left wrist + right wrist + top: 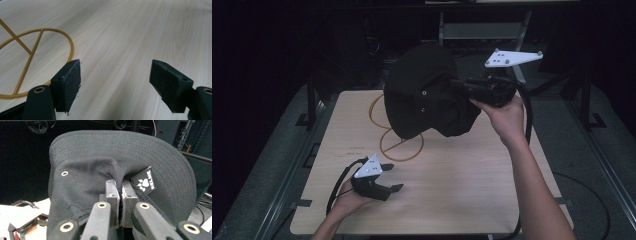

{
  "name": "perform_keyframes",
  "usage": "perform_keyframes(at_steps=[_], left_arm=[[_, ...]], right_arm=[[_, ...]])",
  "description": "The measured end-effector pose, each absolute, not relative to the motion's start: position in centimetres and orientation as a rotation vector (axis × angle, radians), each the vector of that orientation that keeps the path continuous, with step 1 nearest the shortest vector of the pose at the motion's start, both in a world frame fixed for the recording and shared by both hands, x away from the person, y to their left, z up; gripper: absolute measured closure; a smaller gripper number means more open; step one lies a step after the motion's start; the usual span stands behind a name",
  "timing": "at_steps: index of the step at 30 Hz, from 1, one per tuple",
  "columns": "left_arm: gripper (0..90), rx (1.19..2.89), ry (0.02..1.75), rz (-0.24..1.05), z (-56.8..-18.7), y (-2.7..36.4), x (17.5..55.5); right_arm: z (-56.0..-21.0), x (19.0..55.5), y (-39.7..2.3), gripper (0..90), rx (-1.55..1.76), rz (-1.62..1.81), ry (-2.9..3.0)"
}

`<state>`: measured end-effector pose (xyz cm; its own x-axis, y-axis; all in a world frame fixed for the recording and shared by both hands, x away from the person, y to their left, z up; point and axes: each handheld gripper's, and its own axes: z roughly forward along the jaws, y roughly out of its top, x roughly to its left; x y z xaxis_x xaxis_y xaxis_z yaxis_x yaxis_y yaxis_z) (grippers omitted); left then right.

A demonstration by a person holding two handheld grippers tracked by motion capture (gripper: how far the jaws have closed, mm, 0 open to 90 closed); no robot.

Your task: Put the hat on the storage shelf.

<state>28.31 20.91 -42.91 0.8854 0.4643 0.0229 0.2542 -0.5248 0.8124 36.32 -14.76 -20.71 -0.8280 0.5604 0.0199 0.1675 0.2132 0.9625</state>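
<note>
A black bucket hat (424, 92) hangs in the air above the back of the wooden table (452, 175). My right gripper (457, 86) is shut on a fold of its cloth. In the right gripper view the pads (119, 195) pinch the hat (100, 165) beside a small label with a paw print (144, 181). A yellow wire stand (396, 139) with two rings lies flat on the table under the hat. My left gripper (393, 176) rests low near the table's front left, open, with nothing between its fingers (71, 83). One ring of the stand (32, 50) lies just left of them.
Dark metal frames and cables (482, 30) stand behind the table. Grey floor with rails (277, 165) runs along both sides. The front and right of the tabletop are bare wood.
</note>
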Motion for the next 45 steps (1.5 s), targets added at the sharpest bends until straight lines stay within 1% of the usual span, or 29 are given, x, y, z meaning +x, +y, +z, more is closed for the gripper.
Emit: perform_keyframes(at_steps=[9,26,45], left_arm=[[24.7,2.177,0.501,0.301,-43.0,20.9,28.3],[24.7,2.167,0.510,0.297,-43.1,21.2,28.6],[24.7,2.164,0.510,0.286,-43.3,21.1,28.8]], right_arm=[[-20.0,37.7,-12.7,86.6,0.659,1.649,2.194],[-19.3,40.1,-9.8,86.6,0.653,1.644,2.250],[-19.3,42.1,-7.9,86.5,0.676,1.642,2.270]])
